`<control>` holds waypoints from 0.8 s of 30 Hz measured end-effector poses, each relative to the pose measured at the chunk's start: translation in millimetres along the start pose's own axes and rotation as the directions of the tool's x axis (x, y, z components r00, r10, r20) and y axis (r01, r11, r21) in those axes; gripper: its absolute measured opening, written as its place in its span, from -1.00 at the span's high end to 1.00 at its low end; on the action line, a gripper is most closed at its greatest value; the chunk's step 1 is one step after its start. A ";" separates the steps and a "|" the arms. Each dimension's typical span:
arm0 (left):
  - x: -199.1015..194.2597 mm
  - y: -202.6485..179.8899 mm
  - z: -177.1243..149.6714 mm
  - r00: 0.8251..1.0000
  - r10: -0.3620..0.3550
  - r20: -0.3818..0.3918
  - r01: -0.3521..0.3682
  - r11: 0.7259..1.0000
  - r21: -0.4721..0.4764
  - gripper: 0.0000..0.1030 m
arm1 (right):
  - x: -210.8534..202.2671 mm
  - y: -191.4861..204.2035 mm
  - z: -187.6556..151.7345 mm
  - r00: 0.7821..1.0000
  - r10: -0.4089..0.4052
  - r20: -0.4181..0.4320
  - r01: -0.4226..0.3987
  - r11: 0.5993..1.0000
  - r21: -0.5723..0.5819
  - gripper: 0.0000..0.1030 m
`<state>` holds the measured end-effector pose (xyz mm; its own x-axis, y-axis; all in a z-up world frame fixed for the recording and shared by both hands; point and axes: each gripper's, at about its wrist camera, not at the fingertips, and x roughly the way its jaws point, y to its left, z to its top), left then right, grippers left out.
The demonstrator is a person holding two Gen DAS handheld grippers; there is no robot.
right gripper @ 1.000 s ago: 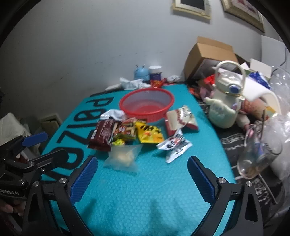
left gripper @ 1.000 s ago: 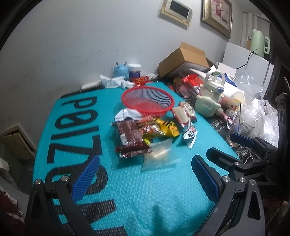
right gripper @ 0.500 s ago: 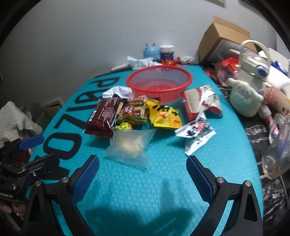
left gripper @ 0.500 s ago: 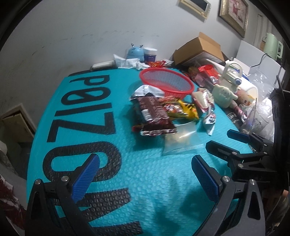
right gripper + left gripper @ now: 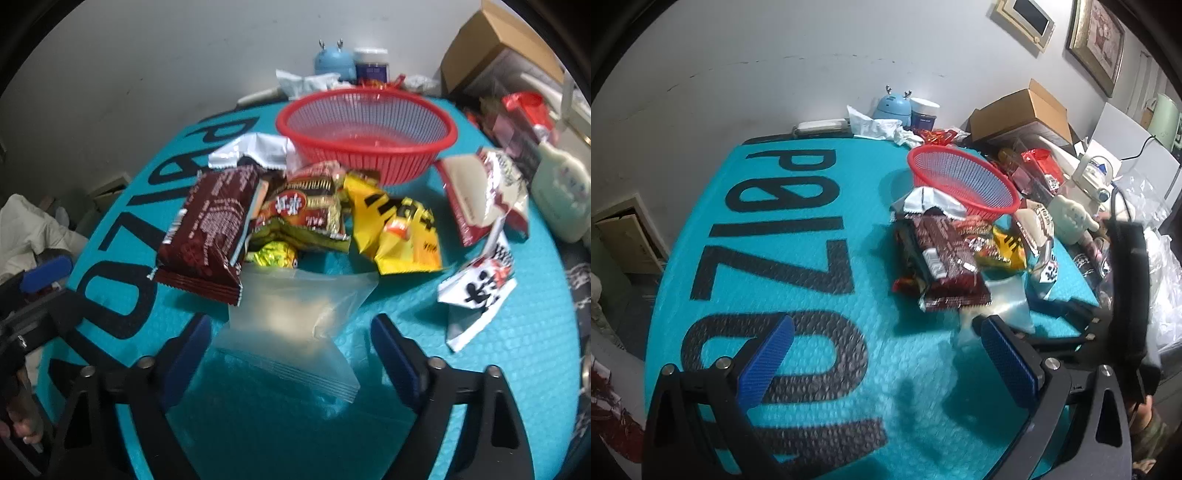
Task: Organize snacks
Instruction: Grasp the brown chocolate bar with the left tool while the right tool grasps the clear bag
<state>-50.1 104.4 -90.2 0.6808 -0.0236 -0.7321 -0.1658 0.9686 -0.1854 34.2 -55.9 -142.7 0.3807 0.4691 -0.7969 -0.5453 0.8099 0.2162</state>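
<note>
A pile of snack packets lies on the teal mat (image 5: 517, 350) in front of an empty red basket (image 5: 365, 125). The pile has a brown packet (image 5: 210, 229), a red-green packet (image 5: 306, 210), a yellow packet (image 5: 399, 225), a red-white packet (image 5: 484, 192), a black-white packet (image 5: 476, 291) and a clear bag (image 5: 295, 317). My right gripper (image 5: 290, 354) is open, its fingers on either side of the clear bag's near end. My left gripper (image 5: 882, 354) is open and empty over the mat, left of the pile (image 5: 945, 258). The basket also shows in the left wrist view (image 5: 960, 177).
A cream bottle (image 5: 561, 192), red packets (image 5: 524, 107) and a cardboard box (image 5: 495, 48) crowd the right side. A blue toy (image 5: 332, 59), a jar (image 5: 371, 62) and crumpled tissue (image 5: 306, 81) sit by the wall. A plastic bag (image 5: 1167, 280) lies far right.
My right gripper has moved forward and down until its fingers straddle the clear bag. My left gripper has shifted left and lower over the mat.
</note>
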 end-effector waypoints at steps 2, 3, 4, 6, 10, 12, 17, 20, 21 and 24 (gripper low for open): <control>4.2 -4.7 6.2 1.000 -0.014 0.003 0.014 1.000 0.012 -1.00 | 3.6 -3.8 -1.9 0.999 0.036 -0.018 -0.036 0.999 0.017 -0.42; 5.8 -7.2 8.8 1.000 -0.021 0.004 0.021 1.000 0.019 -1.00 | 3.2 -5.5 -1.9 0.999 0.046 -0.015 -0.045 0.999 0.023 -0.33; 7.5 -10.9 11.6 1.000 -0.028 0.005 0.027 0.999 0.029 -1.00 | 1.4 -7.1 -2.6 0.999 0.043 -0.009 -0.043 0.999 0.025 -0.26; 11.2 -18.1 16.7 0.999 -0.037 0.009 0.037 0.998 0.048 -1.00 | -1.5 -11.0 -3.7 0.998 0.061 -0.005 -0.061 0.998 0.032 -0.14; 23.0 -31.0 25.6 0.999 -0.047 -0.003 0.047 0.996 0.072 -1.00 | -12.3 -22.5 -6.7 0.998 0.061 0.015 -0.061 0.996 0.059 -0.09; 29.1 -35.7 29.3 0.999 -0.046 -0.013 0.047 0.996 0.079 -1.00 | -19.7 -28.7 -7.9 0.998 0.062 0.026 -0.064 0.995 0.072 -0.09; 47.6 -46.3 37.2 0.999 -0.037 -0.039 0.041 0.995 0.096 -1.00 | -36.3 -37.6 -9.1 0.998 0.044 0.053 -0.048 0.996 0.076 -0.09; 62.7 -51.9 40.1 0.998 -0.011 -0.066 0.018 0.994 0.109 -1.00 | -40.5 -40.4 -7.0 0.997 0.043 0.062 -0.048 0.996 0.080 -0.09; 67.4 -52.9 40.6 0.997 -0.004 -0.074 0.012 0.994 0.113 -0.99 | -41.9 -41.4 -7.0 0.997 0.039 0.064 -0.044 0.996 0.079 -0.09; 81.2 -54.3 40.5 0.994 0.012 -0.105 0.001 0.993 0.116 -0.89 | -44.7 -44.9 -8.1 0.997 0.031 0.068 -0.036 0.996 0.082 -0.09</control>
<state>43.1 59.9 -113.1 0.6000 -0.0383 -0.7991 -0.0811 0.9908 -0.1083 35.7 -116.0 -121.4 0.4135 0.5164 -0.7499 -0.4959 0.8185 0.2901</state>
